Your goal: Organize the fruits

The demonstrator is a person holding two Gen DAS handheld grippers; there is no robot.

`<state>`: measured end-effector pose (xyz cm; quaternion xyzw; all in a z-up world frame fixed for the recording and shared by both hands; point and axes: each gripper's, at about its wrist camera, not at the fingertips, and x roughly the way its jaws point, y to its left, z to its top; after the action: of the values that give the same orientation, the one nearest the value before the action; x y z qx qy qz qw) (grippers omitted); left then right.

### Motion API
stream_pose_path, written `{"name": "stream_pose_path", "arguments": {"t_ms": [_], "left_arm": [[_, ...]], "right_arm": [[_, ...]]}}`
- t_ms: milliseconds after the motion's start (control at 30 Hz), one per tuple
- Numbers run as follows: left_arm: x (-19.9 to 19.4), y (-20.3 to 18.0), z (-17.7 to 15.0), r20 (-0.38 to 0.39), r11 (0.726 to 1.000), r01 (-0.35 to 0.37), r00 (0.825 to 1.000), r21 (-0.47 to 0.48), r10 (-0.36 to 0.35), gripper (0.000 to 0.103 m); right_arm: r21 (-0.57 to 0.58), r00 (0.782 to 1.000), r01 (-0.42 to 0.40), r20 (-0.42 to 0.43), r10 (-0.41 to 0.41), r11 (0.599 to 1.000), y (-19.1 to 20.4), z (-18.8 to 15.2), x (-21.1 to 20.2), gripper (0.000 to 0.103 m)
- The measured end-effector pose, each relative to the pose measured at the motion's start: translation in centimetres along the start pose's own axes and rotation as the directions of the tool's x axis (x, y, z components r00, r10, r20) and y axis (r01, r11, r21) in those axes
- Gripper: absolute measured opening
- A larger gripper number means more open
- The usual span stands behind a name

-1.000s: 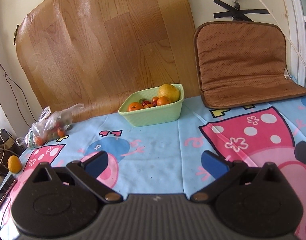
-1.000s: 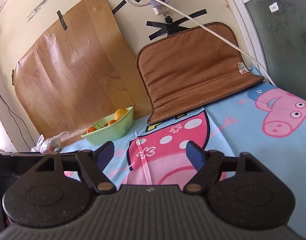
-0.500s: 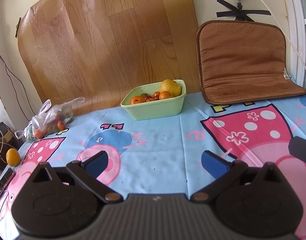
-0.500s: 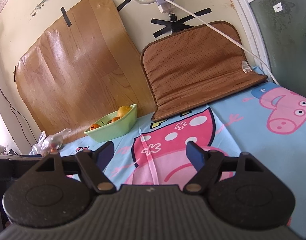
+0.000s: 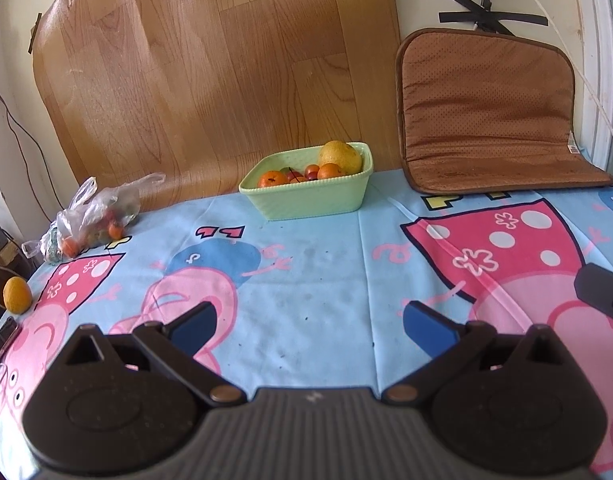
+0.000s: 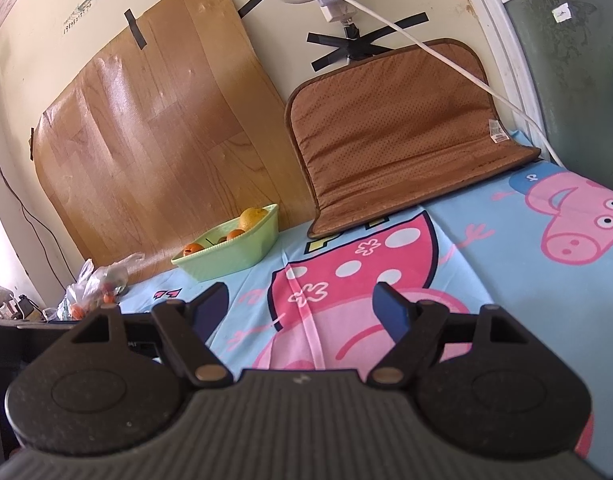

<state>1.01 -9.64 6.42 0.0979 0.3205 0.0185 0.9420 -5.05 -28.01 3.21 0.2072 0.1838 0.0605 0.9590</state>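
Backing off: left gripper [image 5: 308, 326] is drawing away from the green basket [image 5: 310, 200] at 12 o'clock.
Jaws: both grippers are gaping, empty.
Remaining: loose orange [image 5: 17, 295] is waiting at 9 o'clock on the worktop [image 5: 326, 264].

One green basket [image 5: 306, 200] at 12 o'clock: one large yellow citrus [image 5: 340, 156], two oranges [image 5: 271, 178], small red fruits, number unclear. One plastic bag [image 5: 94, 216] at 10 o'clock. One loose yellow fruit [image 5: 17, 294] at 9 o'clock. One brown cushion [image 5: 486, 112] at 2 o'clock.
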Motion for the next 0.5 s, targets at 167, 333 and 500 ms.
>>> {"name": "stream_pose_path", "arguments": {"t_ms": [167, 333, 500], "left_arm": [[0.08, -0.04, -0.09, -0.006, 1.000, 0.007, 1.000, -0.001, -0.007, 0.103], [0.26, 0.03, -0.18, -0.013, 1.000, 0.010, 1.000, -0.003, -0.010, 0.103], [0.38, 0.05, -0.22, -0.016, 1.000, 0.010, 1.000, -0.006, -0.010, 0.103]], "right_arm": [[0.000, 1.000, 0.000, 0.000, 0.000, 1.000, -0.02, 0.02, 0.02, 0.081], [0.000, 1.000, 0.000, -0.004, 0.000, 1.000, -0.02, -0.06, 0.12, 0.081], [-0.002, 1.000, 0.000, -0.004, 0.000, 1.000, -0.01, -0.30, 0.25, 0.081]]}}
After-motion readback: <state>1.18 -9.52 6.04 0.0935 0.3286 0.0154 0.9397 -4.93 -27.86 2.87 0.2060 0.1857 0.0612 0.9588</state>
